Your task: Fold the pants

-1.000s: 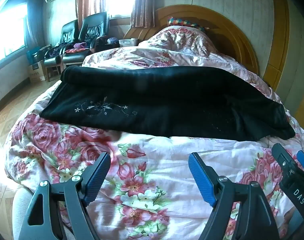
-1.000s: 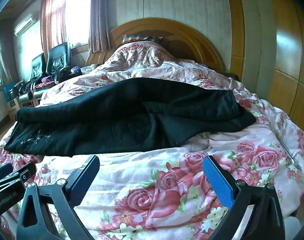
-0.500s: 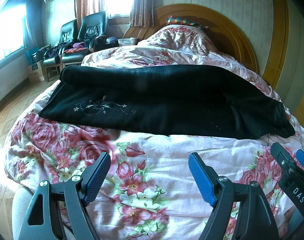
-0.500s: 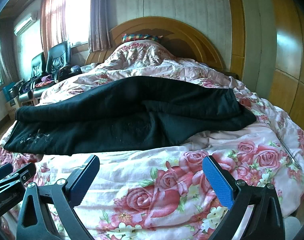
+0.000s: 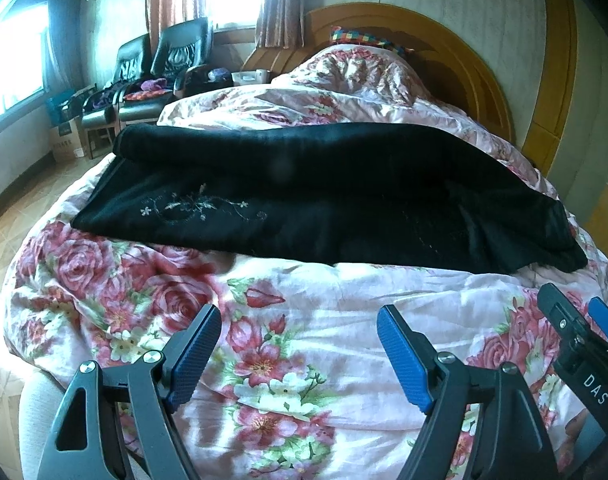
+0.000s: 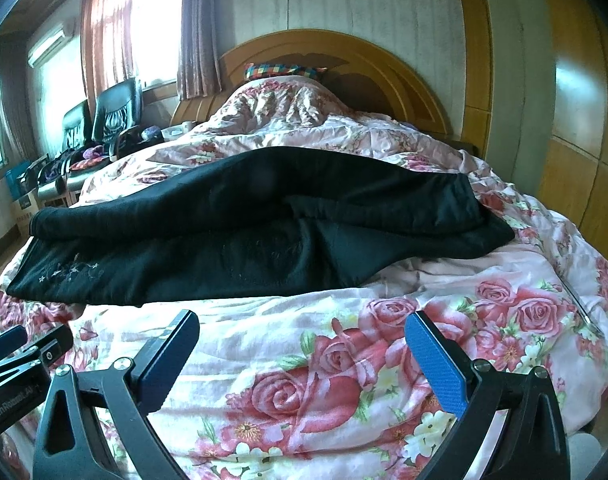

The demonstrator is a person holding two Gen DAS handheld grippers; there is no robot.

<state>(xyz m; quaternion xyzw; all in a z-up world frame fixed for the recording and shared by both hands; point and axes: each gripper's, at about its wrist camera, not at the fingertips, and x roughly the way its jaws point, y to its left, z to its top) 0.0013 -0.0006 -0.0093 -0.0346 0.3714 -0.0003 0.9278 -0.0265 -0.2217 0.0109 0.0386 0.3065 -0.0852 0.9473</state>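
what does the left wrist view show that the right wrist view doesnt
Only the left wrist view: the cardboard box on the floor by the chairs, and the right gripper at its edge, open. Only the right wrist view: the wood wall panels beside the bed, and the pants' right end unobstructed. Both: black pants across the floral quilt, headboard, black chairs, both grippers open and empty.

Both tools look alike: the left gripper (image 5: 298,354) and right gripper (image 6: 302,360) have black angular frames, silver screws, blue ribbed pads (image 5: 401,358), white lettering.
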